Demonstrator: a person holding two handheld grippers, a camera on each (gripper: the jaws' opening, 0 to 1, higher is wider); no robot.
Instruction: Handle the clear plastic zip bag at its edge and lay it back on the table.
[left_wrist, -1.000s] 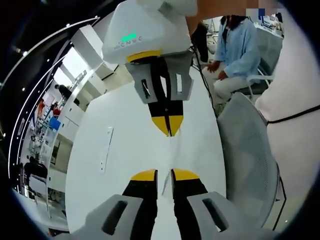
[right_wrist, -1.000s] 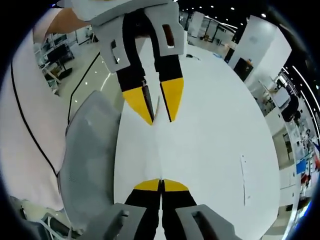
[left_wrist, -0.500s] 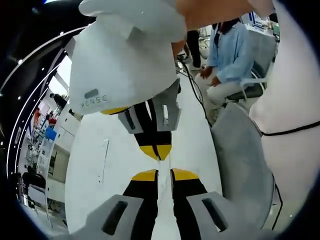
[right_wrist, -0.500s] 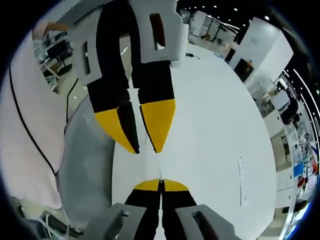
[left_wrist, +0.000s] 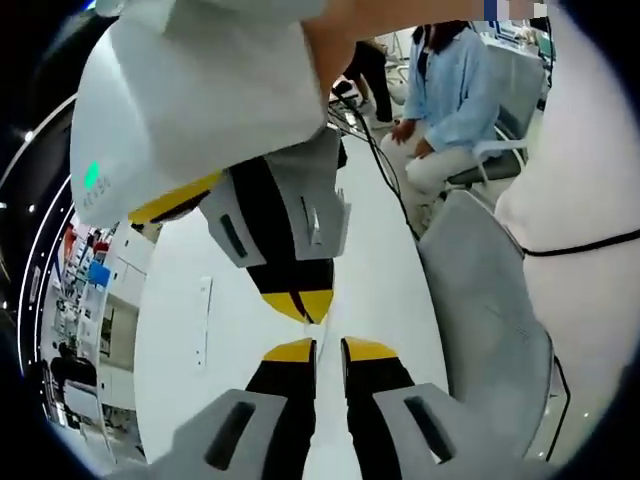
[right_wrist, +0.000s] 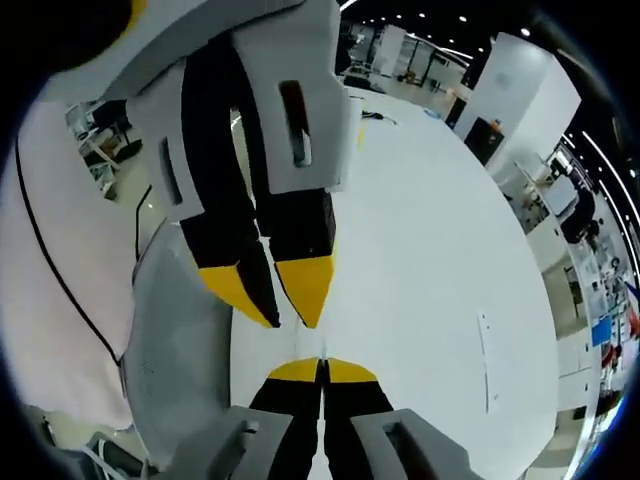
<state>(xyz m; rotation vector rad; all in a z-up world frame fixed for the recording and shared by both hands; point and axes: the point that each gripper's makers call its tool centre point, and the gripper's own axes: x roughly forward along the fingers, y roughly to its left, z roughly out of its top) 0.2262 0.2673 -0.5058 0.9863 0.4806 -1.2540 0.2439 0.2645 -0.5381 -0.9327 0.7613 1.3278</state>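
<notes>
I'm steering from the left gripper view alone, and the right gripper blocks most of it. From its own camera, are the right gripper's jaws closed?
Observer: Yes. In the right gripper view, the right gripper has its yellow tips pressed together.
Operator: Is the bag visible there?
Observer: I cannot make out the clear bag. Your left gripper points tip to tip at the right one, over the white table.
Operator: Anything at the table's far end?
Observer: A small dark thing, perhaps a cable, lies there.
</notes>
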